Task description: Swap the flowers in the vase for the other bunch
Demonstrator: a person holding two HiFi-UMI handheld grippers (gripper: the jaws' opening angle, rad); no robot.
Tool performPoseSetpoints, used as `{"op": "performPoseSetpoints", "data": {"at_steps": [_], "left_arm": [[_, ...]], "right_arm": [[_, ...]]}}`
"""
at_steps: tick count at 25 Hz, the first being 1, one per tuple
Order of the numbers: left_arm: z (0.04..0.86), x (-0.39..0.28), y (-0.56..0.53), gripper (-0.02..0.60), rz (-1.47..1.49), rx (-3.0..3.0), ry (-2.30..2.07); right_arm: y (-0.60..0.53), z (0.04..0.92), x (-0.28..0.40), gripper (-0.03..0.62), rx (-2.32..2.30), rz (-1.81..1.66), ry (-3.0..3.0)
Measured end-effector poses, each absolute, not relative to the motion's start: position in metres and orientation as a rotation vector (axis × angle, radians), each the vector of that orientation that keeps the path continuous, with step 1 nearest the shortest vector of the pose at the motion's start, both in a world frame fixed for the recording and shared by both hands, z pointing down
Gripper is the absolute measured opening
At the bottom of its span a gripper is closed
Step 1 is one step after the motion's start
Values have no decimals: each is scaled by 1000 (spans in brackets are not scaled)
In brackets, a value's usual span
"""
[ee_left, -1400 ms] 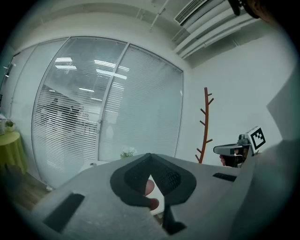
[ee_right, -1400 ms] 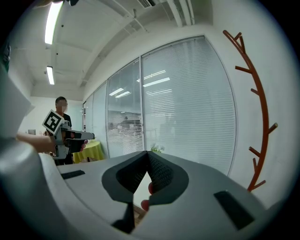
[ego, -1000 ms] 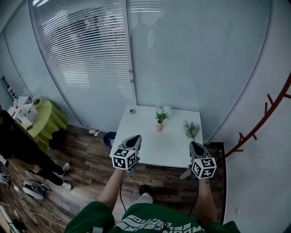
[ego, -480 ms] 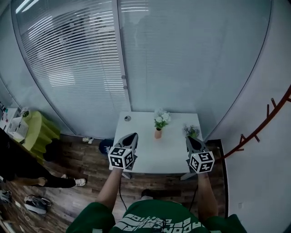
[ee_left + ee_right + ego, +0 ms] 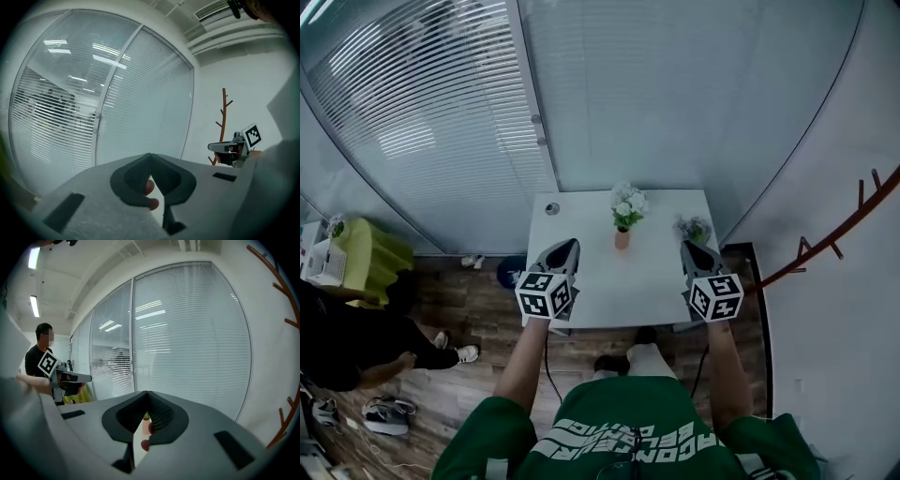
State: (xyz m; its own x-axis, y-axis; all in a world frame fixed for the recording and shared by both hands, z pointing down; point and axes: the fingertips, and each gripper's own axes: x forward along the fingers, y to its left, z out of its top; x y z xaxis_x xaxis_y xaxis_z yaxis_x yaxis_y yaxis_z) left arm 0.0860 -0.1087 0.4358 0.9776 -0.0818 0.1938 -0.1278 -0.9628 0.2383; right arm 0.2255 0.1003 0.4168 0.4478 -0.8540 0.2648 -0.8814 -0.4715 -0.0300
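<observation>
1. Where the middle of the white bench (image 5: pixel 581 309) lies, a little nearer its far edge, the small vase (image 5: pixel 622 240) stands upright with the white flowers (image 5: pixel 624 202) in it.
2. The other bunch (image 5: pixel 694 228), pale blooms on green stems, is by the right edge, close to the far right corner and well apart from the vase. Whether it lies flat or stands is too small to tell.
3. A small round thing (image 5: pixel 551 208) sits at the far left corner.
4. The left gripper (image 5: pixel 567 247) is held over the near left part of the bench, pointing at the far edge. Its own view shows the jaws drawn together at the tips, with nothing between them.
5. The right gripper (image 5: pixel 688 247) is held over the near right part, just short of the other bunch and pointing the same way. Its jaws are likewise closed tip to tip and empty.
6. Each gripper shows from the side in the other's view, with its marker cube facing the camera.
7. The person holding them wears a green shirt (image 5: pixel 619 436) and stands at the near edge, both forearms reaching out.
8. Beyond the far edge rises a glass wall (image 5: pixel 609 94) with slatted blinds behind it.
9. Right of the bench a reddish-brown coat stand (image 5: pixel 839 246) leans into view against the white wall.
10. To the left, on the wooden floor (image 5: pixel 469 319), are a green-covered table (image 5: pixel 356 258) and a person in black (image 5: pixel 347 342).
</observation>
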Motion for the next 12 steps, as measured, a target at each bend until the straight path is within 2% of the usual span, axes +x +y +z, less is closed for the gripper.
{"op": "performPoseSetpoints", "data": {"at_steps": [12], "left_arm": [[458, 131, -132, 3, 333, 2871, -176]], "right_arm": [[63, 443, 271, 14, 2556, 424, -1597]]}}
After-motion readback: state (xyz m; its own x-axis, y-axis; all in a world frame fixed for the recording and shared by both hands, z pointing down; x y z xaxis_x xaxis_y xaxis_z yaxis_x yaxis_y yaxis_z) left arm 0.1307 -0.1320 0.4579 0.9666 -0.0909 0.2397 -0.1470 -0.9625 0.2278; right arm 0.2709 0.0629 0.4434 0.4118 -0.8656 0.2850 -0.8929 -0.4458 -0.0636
